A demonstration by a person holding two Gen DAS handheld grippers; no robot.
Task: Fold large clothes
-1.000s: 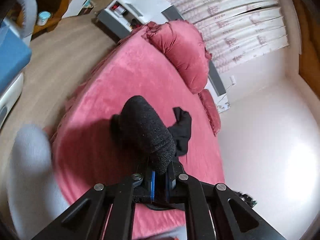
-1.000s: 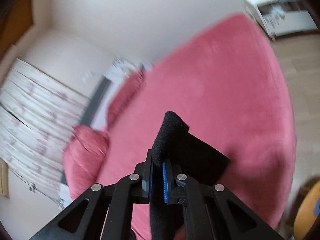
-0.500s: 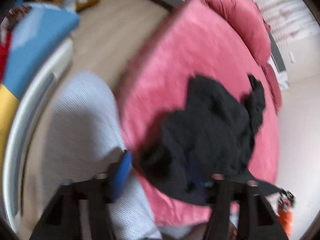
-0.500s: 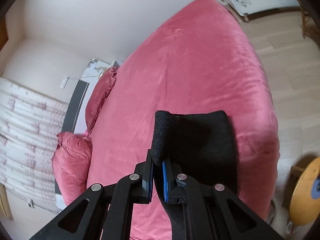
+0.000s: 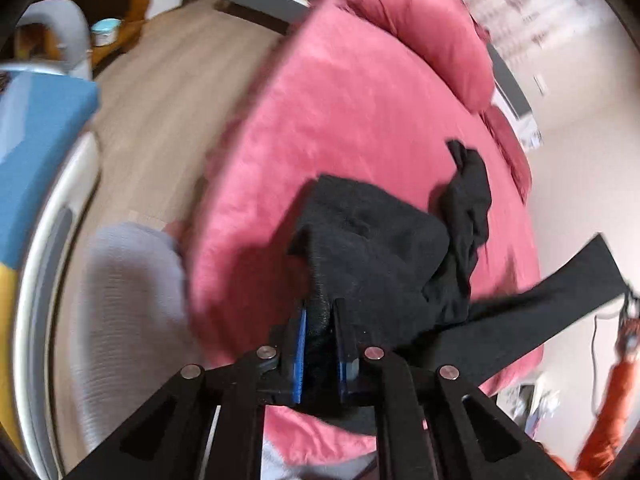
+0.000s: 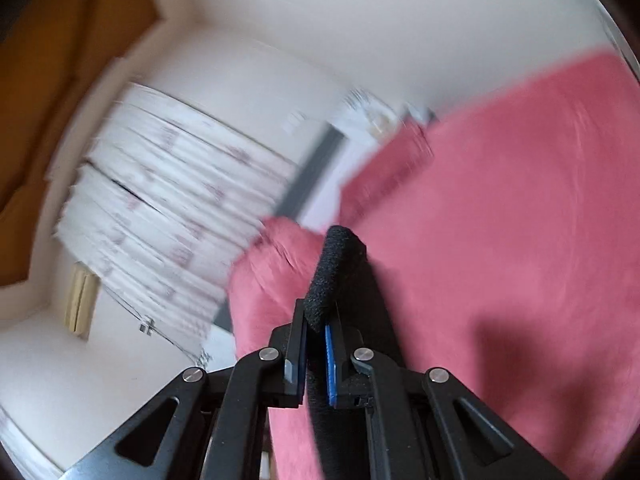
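A large black knitted garment (image 5: 372,252) hangs bunched over the near end of a pink bed (image 5: 352,112). My left gripper (image 5: 320,320) is shut on a thick fold of it, above the bed's near edge. A flat black strip of the garment (image 5: 540,312) stretches away to the right. In the right wrist view my right gripper (image 6: 320,320) is shut on another edge of the black garment (image 6: 336,276), held up over the pink bed (image 6: 520,220). The cloth between the two grips is partly hidden.
Pink pillows (image 5: 440,28) lie at the head of the bed, one also in the right wrist view (image 6: 272,280). Wooden floor (image 5: 160,92) runs along the bed's left. A blue and white object (image 5: 36,140) stands far left. My grey-trousered leg (image 5: 124,320) is beside the bed. White curtains (image 6: 172,184) hang behind.
My left gripper was open half a second ago and is now shut on the garment again. Both views have swung; the right gripper has tilted up toward the curtains, still holding the cloth.
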